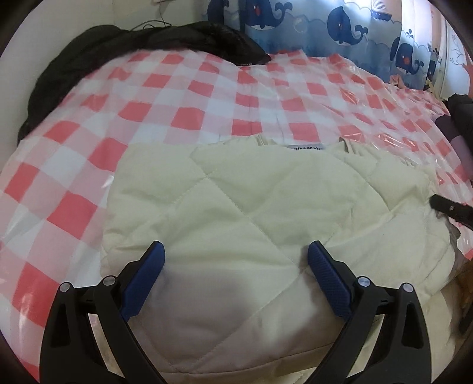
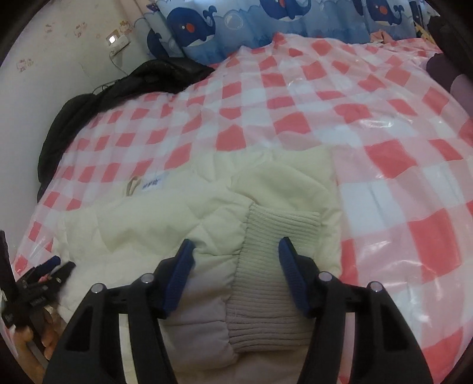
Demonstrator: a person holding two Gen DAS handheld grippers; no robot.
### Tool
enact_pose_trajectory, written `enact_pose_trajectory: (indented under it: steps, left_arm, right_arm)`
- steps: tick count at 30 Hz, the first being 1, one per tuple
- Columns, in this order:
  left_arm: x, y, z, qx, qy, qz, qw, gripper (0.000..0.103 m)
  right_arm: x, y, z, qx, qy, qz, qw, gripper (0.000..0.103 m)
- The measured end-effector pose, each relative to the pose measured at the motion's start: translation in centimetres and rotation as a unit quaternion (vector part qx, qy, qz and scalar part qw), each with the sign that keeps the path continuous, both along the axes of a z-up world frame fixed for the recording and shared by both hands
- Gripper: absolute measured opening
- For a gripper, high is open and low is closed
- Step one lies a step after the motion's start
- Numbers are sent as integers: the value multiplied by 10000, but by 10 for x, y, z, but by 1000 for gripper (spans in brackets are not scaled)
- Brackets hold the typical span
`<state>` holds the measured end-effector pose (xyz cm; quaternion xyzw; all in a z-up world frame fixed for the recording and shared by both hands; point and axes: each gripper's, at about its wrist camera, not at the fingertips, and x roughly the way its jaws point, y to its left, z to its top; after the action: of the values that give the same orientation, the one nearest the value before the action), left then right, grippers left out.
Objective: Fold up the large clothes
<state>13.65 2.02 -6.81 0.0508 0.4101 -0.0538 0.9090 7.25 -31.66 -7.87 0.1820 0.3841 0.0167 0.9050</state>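
A cream quilted jacket [image 1: 251, 195] lies partly folded on a bed covered with a red-and-white checked plastic sheet [image 1: 177, 88]. My left gripper [image 1: 235, 254] is open just above the jacket's quilted body, holding nothing. In the right wrist view the jacket [image 2: 165, 212] shows its label near the collar and a ribbed knit cuff [image 2: 275, 236] folded over the body. My right gripper [image 2: 236, 251] is open, its blue fingers either side of the cuff, holding nothing. The right gripper's tip [image 1: 449, 206] shows at the right edge of the left wrist view, and the left gripper [image 2: 44, 274] shows at lower left of the right wrist view.
A black garment [image 1: 118, 50] lies bunched along the wall at the bed's far left, also in the right wrist view [image 2: 118, 91]. Whale-print pillows [image 2: 266, 26] line the head of the bed. A dark purple item [image 1: 455, 133] sits at the right edge.
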Motion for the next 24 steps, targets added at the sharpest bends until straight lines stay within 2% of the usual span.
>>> enact_pose_trajectory:
  steps: [1,4,6,7,9,11,12,14,16,18,20,22,24]
  left_arm:
    - [-2,1,4,-21,-61,34,10000,93]
    - [-9,1,20,33,-411,69,9991,93]
    - [-11,-1,25,155,-558,91,9983,93]
    - [-10,-1,26,188,-569,77,9982,93]
    - [-8,-2,21,324,-546,83,9979,93]
    - [-3,-2,11,398,-397,39,9984,93]
    - [-1,-2,6,355,-321,6,9989,94]
    - [0,-3,1,441,-325,45,9985,94]
    - [-1,-6,-1,551,-339,16,9979,94]
    - [-3,-4,0,496,-378,8,9981,94]
    - [-5,-2,1,387,-401,-10,9984,94]
    - [-5,0,1,281,-439,-62,9986,94]
    - [-7,0,1,209,-507,-121,9984,94]
  right_arm:
    - [-3,1,3,-30,-38,-27,10000,59]
    - [-10,16,33,-291,-741,100,9968,62]
    - [-5,31,46,-547,-962,299,9934,70]
    - [0,35,49,-675,-975,327,9924,72]
    - [23,40,40,-971,-646,338,9926,72]
    - [44,32,7,-987,-27,321,9946,72]
    - [48,26,-6,-860,97,353,9956,72]
    - [46,17,-14,-618,10,294,9977,72]
    - [47,19,-8,-670,61,328,9972,72]
    - [41,18,2,-652,-20,287,9975,73]
    - [28,20,18,-617,-345,409,9967,73]
    - [7,34,35,-899,-783,739,9901,75]
    - [-7,51,38,-1319,-888,1075,9814,82]
